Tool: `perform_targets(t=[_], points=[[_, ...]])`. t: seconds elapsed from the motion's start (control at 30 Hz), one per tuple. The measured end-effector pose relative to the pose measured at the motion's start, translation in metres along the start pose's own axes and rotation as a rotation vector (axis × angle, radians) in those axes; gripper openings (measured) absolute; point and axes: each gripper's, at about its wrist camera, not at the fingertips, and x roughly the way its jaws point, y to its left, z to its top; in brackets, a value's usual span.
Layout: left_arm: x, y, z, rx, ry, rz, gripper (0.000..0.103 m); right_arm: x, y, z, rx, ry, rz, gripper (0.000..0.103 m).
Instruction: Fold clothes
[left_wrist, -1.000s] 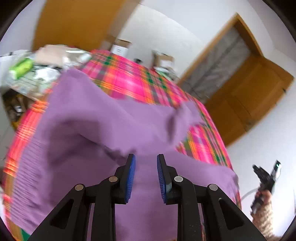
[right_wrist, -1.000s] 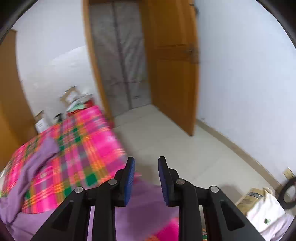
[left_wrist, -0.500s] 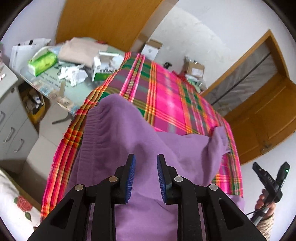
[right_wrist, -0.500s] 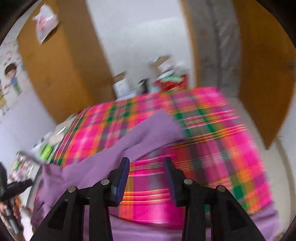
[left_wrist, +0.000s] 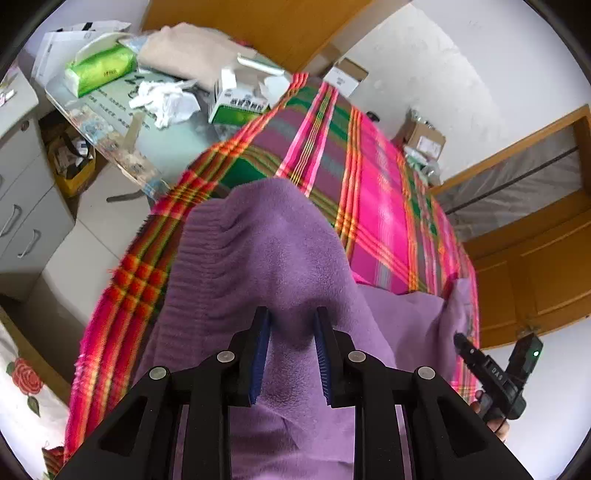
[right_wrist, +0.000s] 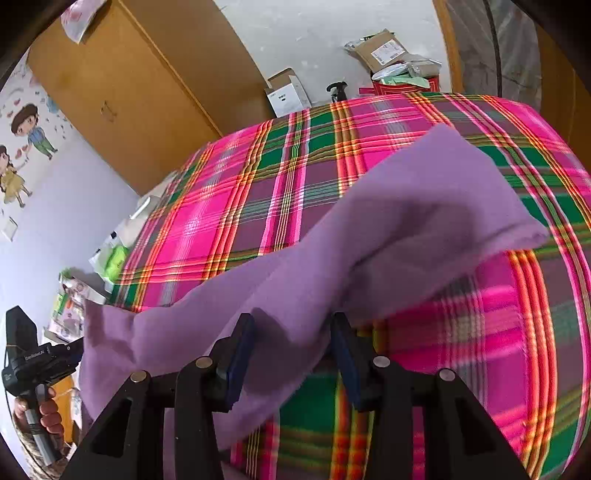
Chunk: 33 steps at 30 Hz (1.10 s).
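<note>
Between both claws, purple sweater (left_wrist: 258, 266)

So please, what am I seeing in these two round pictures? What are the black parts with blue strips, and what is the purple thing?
There is no robot here. A person carries a hand-held tool in each hand, and each tool has a camera with a very wide lens looking forward along its two fingers, so the pictures look round and bent.

One picture comes from the left tongs, the other from the right tongs. The black arms with blue pads are the tongs themselves. Each view also shows the other tool at its edge.

The purple garment, soft and fleecy, lies on a bed covered by a pink and green checked blanket. Cloth sits between both pairs of fingers, which are apart; whether they grip it I cannot tell. Beside the bed stands a cluttered table.
</note>
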Motion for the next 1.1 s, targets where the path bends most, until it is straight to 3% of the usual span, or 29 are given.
perform_targets(t=[0.17,0.23,0.33,0.37,0.43,0.77,0.93,1.1], points=[[0.011,0.000,0.005,-0.028,0.018,-0.006,0.025,0.032,0.005,0.008,0.016,0.043,0.037,0.040],[0.011,-0.001,0.007,-0.026,0.015,-0.012,0.022,0.035,0.007,0.011,-0.007,0.031,0.015,0.021],[0.012,-0.004,0.011,-0.012,0.009,-0.015,0.021,0.034,0.009,0.014,-0.038,0.002,-0.009,0.008],[0.012,-0.004,0.012,-0.011,0.005,-0.012,0.020,0.030,0.009,0.015,-0.041,-0.015,-0.007,0.007],[0.011,-0.004,0.014,-0.013,-0.013,-0.013,0.008,0.023,0.010,0.016,-0.051,-0.055,-0.010,0.006],[0.013,-0.005,0.025,0.004,-0.069,0.000,0.006,-0.044,0.008,0.017,-0.119,-0.300,-0.123,0.006],[0.011,-0.001,0.027,0.038,-0.088,0.078,0.009,-0.021,-0.004,0.015,-0.129,-0.183,-0.164,0.007],[0.001,0.007,0.030,0.045,-0.102,0.112,0.010,-0.007,-0.012,0.013,-0.119,-0.132,-0.181,0.007]])
